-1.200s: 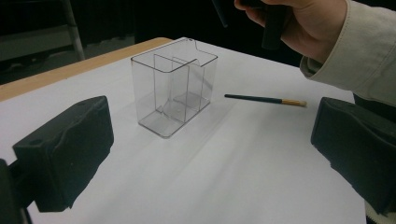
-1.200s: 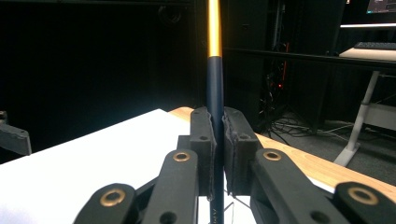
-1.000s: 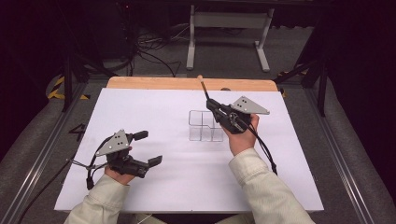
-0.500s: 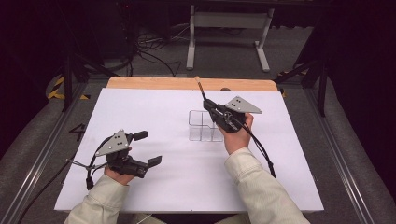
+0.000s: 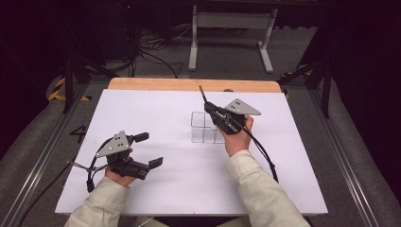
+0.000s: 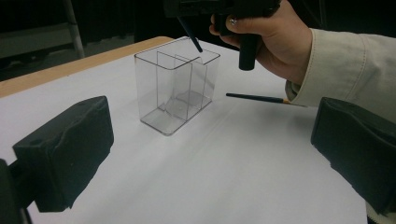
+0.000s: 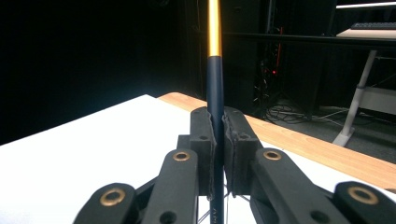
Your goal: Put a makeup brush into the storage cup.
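A clear plastic organizer [image 5: 204,128] [image 6: 175,91] with several compartments stands on the white table [image 5: 156,109]. My right gripper [image 5: 211,109] [image 7: 218,126] hovers over its far right side, shut on a dark blue pencil [image 7: 215,84] with a gold upper part. That pencil [image 5: 202,93] stands nearly upright, and its lower tip [image 6: 191,39] dips at the organizer's rim. A second dark pencil [image 6: 257,98] lies flat on the table beside the organizer, under the right hand. My left gripper [image 5: 149,150] [image 6: 210,154] rests open near the front left with nothing between its jaws.
The table's wooden far edge [image 5: 156,84] runs behind the white sheet. Beyond it are a metal stand [image 5: 229,21] and cables on the dark floor. A person's right sleeve [image 5: 257,189] reaches in from the bottom.
My right gripper has sunk a little and shifted left toward the organizer, carrying the pencil down with it. The left gripper has stayed still.
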Action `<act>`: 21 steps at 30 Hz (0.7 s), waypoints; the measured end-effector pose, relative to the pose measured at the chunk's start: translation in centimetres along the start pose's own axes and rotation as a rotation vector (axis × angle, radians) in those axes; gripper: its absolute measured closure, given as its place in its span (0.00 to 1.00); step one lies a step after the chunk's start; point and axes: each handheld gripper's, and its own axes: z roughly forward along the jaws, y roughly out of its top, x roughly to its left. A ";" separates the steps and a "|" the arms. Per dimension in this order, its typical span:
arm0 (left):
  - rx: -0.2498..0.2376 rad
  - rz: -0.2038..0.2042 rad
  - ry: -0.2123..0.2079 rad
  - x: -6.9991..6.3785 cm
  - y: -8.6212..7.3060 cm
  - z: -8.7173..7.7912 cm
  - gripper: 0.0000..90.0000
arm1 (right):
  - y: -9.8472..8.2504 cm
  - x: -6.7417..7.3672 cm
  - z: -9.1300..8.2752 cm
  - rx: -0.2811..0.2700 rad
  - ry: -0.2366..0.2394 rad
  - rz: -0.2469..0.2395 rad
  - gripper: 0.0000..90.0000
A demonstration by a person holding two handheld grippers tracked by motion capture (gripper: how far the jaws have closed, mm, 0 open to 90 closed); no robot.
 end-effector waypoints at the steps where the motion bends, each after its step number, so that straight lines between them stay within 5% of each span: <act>1: 0.000 0.004 0.000 0.0 0.0 0.0 0.00 | -0.1 0.0 0.1 0.002 -0.002 0.001 0.93; 21: 0.003 -0.004 0.002 0.2 -0.1 0.0 0.00 | -1.4 -0.3 0.7 0.043 -0.019 0.012 0.93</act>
